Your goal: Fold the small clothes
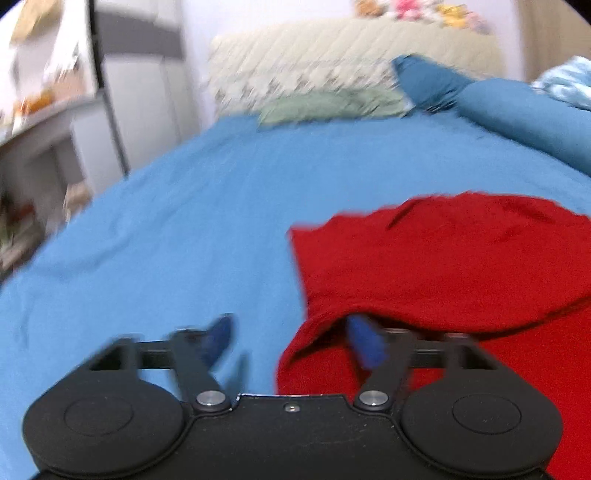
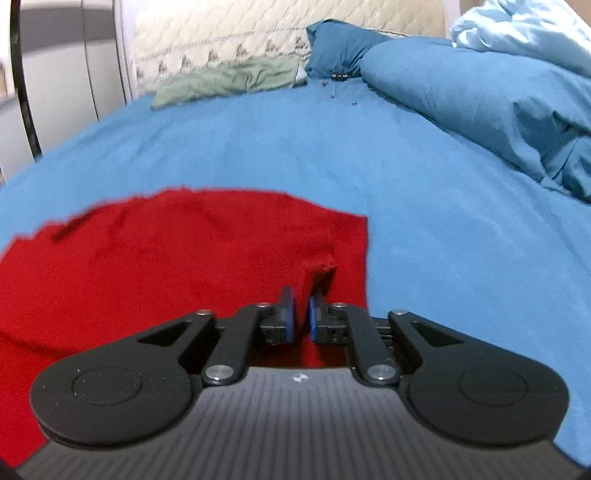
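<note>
A: Nearest the lens in the left wrist view, the left gripper [image 1: 295, 341] has its jaws spread wide. One blue pad [image 1: 364, 345] sits against the near left edge of the red knitted garment [image 1: 443, 266]; the other hangs over bare sheet. Nothing is pinched between them.

B: And the right gripper [image 2: 302, 317]?

A: Its jaws stand close together with a narrow gap. A puckered ridge of the red cloth [image 2: 321, 271] rises just ahead of the tips, near the garment's right edge. Whether the pads press on it or have let it go, the view does not show.

B: Where does the garment lie?

A: Flat on the bright blue bed sheet [image 2: 424, 221], close to both grippers, its left, right and far edges fairly straight. It looks like a rough rectangle, so one fold may be laid down, though that is a judgement only. A loose flap on its near side and some wrinkles suggest smoothing and a further fold remain.

B: Further back?

A: A crumpled pale green cloth [image 2: 229, 79] lies at the head of the bed, perhaps another piece waiting. Beside it are teal pillows [image 2: 461, 88], and behind stands a cream quilted headboard [image 2: 221, 33].
</note>
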